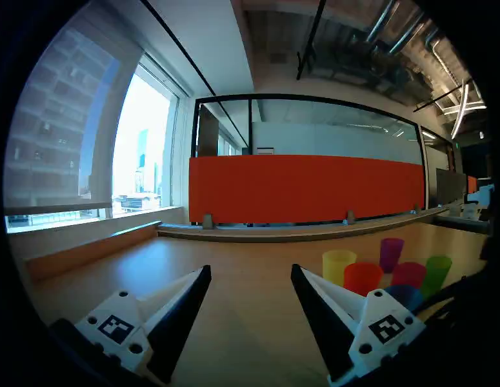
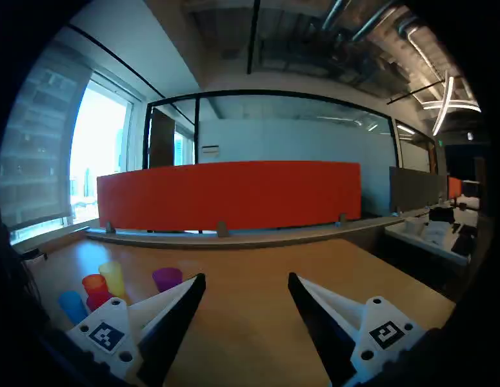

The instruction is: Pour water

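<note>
Wooden table (image 1: pixel 243 335) bears coloured cups (image 1: pixel 362 277), right of wide-open left gripper (image 1: pixel 250 267), left of wide-open right gripper (image 2: pixel 246 275).

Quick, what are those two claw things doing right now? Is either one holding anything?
Left gripper: open, holding nothing.
Right gripper: open, holding nothing.
</note>
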The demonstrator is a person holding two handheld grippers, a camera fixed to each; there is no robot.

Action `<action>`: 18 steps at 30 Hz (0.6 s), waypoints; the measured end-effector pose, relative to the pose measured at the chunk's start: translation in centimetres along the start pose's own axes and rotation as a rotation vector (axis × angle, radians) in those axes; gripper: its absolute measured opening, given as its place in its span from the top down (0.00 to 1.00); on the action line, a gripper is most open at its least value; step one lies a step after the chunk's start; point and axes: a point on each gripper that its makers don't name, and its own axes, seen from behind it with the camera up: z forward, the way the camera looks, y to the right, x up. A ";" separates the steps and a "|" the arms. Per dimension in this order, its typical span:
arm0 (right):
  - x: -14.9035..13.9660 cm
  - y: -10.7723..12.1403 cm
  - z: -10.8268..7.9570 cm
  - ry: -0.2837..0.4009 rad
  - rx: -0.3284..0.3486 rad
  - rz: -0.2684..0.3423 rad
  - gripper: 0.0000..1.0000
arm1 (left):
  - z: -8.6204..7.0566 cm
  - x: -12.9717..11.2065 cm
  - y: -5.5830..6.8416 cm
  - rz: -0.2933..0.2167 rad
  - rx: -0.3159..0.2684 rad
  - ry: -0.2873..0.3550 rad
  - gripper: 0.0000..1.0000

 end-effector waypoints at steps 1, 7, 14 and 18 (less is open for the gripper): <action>0.0 0.0 0.0 -0.001 0.001 -0.001 0.01 | 0.0 -0.1 0.0 0.000 -0.001 -0.002 0.08; -0.2 -0.2 0.0 -0.002 0.006 -0.007 0.01 | 0.2 -0.5 0.1 0.002 -0.007 -0.019 0.08; -0.1 -0.4 -0.2 0.001 0.011 -0.010 0.00 | 0.2 -0.6 0.2 0.003 -0.009 -0.020 0.08; 0.1 -0.7 -0.3 0.011 0.019 -0.012 0.01 | 0.2 -0.6 0.2 0.004 -0.009 -0.020 0.08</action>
